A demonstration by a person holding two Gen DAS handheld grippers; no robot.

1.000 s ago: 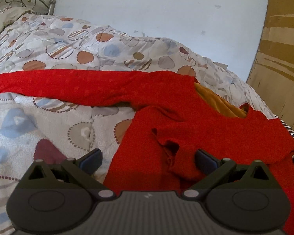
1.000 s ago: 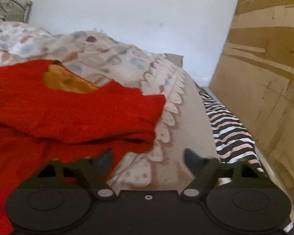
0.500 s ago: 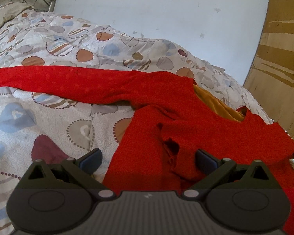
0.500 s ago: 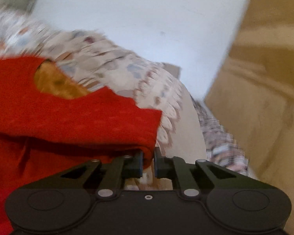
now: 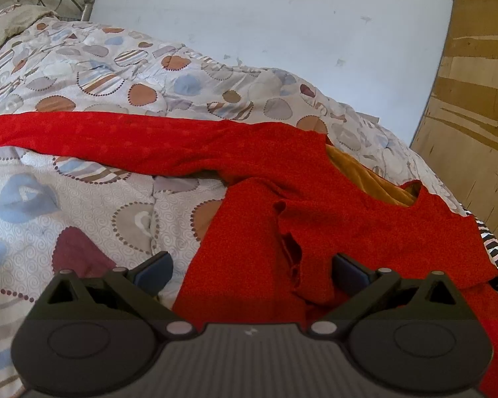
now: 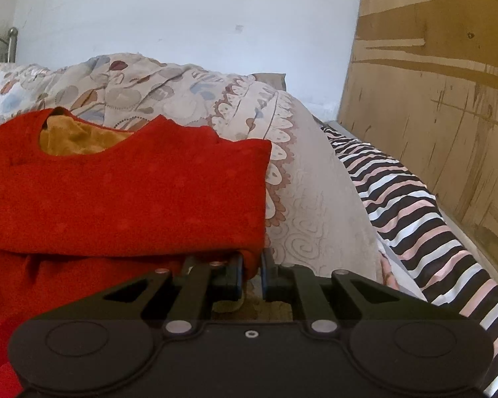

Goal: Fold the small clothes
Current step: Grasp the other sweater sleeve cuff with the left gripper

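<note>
The red top [image 6: 123, 199] is matt, nubbly cloth with an ochre lining [image 6: 79, 139]. The quilt [image 5: 83, 205] is soft printed cotton. The grippers [image 5: 249, 272] are matt black plastic; the board [image 6: 431, 99] is scuffed wood.

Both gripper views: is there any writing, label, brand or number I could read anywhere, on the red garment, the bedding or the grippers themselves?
None: no readable text in either view.
Red garment: no tag or print shows.
Patterned quilt: only circles and swirls.
Striped sheet: only stripes.
Left gripper: a small pale mark on its body, too small to read.
Right gripper: no lettering.
</note>
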